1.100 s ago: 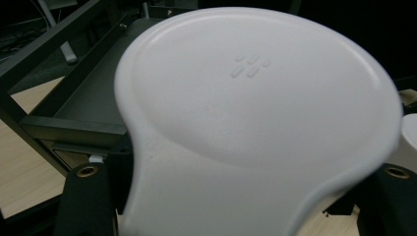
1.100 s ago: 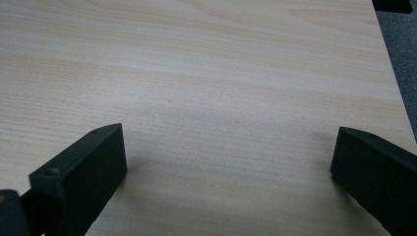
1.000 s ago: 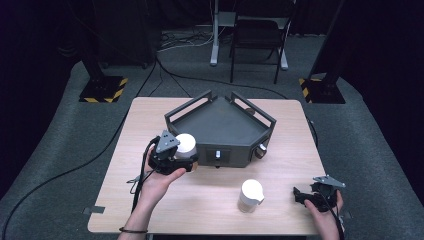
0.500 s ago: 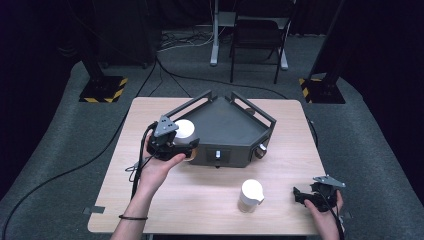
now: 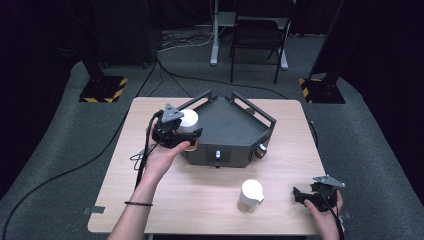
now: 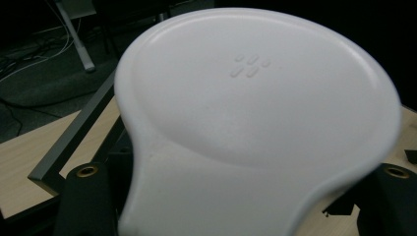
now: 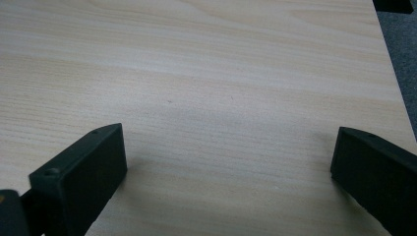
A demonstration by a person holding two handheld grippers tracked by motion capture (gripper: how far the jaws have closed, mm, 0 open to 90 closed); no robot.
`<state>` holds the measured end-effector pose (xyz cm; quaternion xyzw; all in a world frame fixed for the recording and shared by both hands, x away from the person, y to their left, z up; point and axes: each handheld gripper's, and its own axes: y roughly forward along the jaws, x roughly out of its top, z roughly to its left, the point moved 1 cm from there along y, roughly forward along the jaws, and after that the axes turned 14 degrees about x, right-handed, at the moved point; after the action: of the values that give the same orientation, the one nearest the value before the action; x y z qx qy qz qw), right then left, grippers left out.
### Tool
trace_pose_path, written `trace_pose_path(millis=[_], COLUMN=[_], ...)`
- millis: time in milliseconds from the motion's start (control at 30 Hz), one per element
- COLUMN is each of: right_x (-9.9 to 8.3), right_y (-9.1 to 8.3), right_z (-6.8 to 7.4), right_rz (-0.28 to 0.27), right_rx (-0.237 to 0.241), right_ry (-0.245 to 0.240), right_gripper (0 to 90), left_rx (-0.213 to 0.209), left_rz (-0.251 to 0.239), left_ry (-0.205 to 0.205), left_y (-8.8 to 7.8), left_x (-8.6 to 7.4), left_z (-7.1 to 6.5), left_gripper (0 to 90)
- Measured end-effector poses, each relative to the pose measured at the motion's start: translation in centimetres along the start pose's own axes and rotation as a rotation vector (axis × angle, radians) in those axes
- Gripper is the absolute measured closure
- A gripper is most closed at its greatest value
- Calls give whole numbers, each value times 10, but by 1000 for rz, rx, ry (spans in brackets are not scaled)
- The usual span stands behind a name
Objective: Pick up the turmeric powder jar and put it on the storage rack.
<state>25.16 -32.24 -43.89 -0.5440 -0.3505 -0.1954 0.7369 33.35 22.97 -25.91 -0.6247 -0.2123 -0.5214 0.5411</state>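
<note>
A pale wooden table is seen from above, standing on grey carpet; a dark five-sided tray with raised rails is set on its far half, with a small white mark on its near wall. The left gripper is held by the left hand at the tray's left corner, the grey three-cornered plate on top of it; its jaws are closed on a white lid, which is carried at the tray's left edge, above the rail. In the left gripper view the white lid is seen close up, smooth and rounded, with a small cluster of raised dots near its far side and a tab running down between the two black jaws; the tray rail and the table surface are visible beyond it at the left. A white jug with a small spout is stood upright on the near part of the table, well apart from the tray and to the left of the right gripper; that gripper is held by the right hand near the table's near right corner. In the right gripper view the jaws are spread wide with nothing between them, low over bare table wood; a cable is trailed from the left gripper across the table.
</note>
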Motion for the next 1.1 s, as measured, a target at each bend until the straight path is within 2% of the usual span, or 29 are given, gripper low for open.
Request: trace_pose_path(millis=[367, 433, 500, 600, 700, 933, 1100], right_x=[0, 0, 0, 1, 1, 1, 1], right_y=[0, 0, 0, 1, 1, 1, 1], right_z=[0, 0, 0, 0, 0, 0, -1], right_rz=[0, 0, 0, 0, 0, 0, 0], right_rx=[1, 1, 1, 1, 1, 2, 2], right_ry=[-1, -2, -1, -1, -2, -3, -3], right_gripper=[0, 0, 0, 0, 0, 0, 0], left_rx=[27, 36, 46, 54, 81, 100, 93], left_rz=[17, 20, 25, 27, 38, 62, 77], left_ry=[-8, -13, -35, -39, -47, -58, -72], left_y=[24, 30, 37, 42, 51, 64, 71], left_x=[16, 16, 16, 16, 18, 19, 17], left_z=[-5, -6, -6, -7, -10, -11, -11], left_gripper=[310, 310, 310, 310, 310, 310, 310])
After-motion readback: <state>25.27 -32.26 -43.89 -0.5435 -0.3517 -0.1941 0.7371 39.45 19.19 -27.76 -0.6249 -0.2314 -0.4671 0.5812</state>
